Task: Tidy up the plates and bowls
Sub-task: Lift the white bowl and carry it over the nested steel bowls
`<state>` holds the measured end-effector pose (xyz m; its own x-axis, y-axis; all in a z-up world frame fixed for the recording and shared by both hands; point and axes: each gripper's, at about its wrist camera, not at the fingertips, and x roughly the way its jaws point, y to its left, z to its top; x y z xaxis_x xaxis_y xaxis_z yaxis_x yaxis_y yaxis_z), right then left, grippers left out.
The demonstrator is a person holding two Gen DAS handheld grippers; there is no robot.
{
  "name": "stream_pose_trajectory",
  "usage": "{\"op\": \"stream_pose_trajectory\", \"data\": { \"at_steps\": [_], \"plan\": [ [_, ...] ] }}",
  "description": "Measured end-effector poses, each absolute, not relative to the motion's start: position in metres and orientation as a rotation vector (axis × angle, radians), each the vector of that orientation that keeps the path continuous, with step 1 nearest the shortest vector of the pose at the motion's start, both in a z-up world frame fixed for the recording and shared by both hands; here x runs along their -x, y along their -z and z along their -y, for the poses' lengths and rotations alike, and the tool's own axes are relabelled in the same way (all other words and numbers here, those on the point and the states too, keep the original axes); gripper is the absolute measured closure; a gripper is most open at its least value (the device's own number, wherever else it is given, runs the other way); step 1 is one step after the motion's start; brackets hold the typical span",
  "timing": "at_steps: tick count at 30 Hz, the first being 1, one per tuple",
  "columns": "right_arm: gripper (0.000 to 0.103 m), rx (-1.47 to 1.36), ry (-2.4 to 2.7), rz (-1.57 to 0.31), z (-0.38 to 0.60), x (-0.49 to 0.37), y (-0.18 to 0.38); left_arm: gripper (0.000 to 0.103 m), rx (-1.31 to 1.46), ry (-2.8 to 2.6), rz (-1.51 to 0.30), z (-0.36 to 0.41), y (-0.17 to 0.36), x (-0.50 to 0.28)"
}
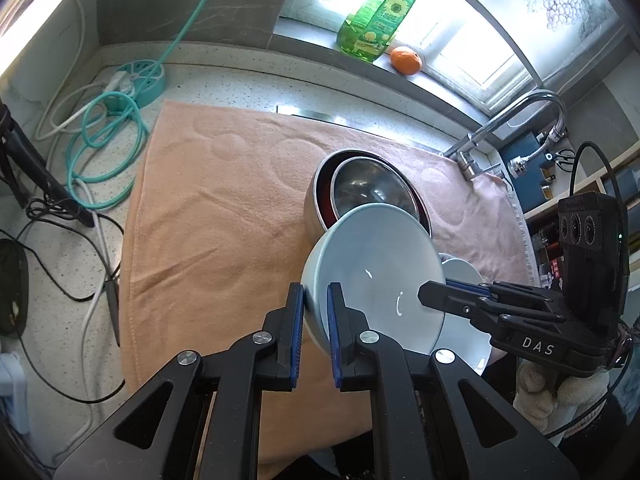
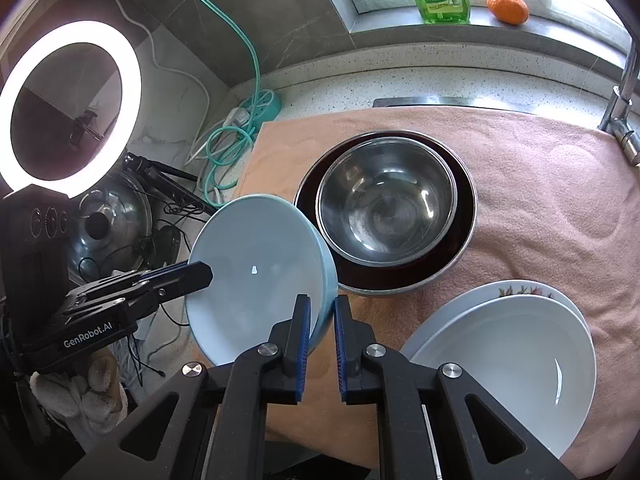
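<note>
Kitchen counter, speckled stone (image 2: 460,80), with a peach towel (image 1: 224,216) spread over it under a window sill. Sill holds a green bottle (image 1: 374,20) and an orange (image 1: 406,60); faucet (image 1: 516,120) at the towel's far right edge.

Light-blue bowl (image 2: 256,276) is off the towel, tilted, gripped from both sides:
- left gripper (image 1: 316,308) clamped on the near-left rim, one pad inside, one outside
- right gripper (image 2: 322,320) clamped on the opposite rim, same way

Both sets of tongs are pinched onto the bowl wall, nearly together, only the rim between the blue pads.

Behind the blue bowl: steel bowl (image 2: 386,204) nested inside a larger dark-lined bowl (image 2: 466,216), both resting on the towel. The blue bowl's rim overlaps them in both views; contact can't be told.

Right of that, near the towel's front: white plate (image 2: 504,364) stacked on a floral-rimmed plate (image 2: 524,290).

Left of the towel: teal power strip (image 1: 140,80), coiled teal cable (image 1: 108,148), lit ring light (image 2: 70,100).
</note>
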<state>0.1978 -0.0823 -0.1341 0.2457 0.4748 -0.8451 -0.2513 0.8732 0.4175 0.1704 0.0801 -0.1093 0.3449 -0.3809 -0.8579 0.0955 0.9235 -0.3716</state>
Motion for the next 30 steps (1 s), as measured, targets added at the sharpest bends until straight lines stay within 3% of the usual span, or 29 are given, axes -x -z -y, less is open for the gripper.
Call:
{"op": "stream_pose_trajectory", "data": {
  "at_steps": [22, 30],
  "plan": [
    [0.092, -0.214, -0.542, -1.186, 0.069, -0.218, 0.110, 0.093, 0.237, 0.296, -1.131, -0.085, 0.087, -0.191],
    [0.092, -0.202, -0.484, -1.145, 0.086, -0.238, 0.099, 0.093, 0.207, 0.339, -1.165, -0.062, 0.102, -0.222]
  ]
}}
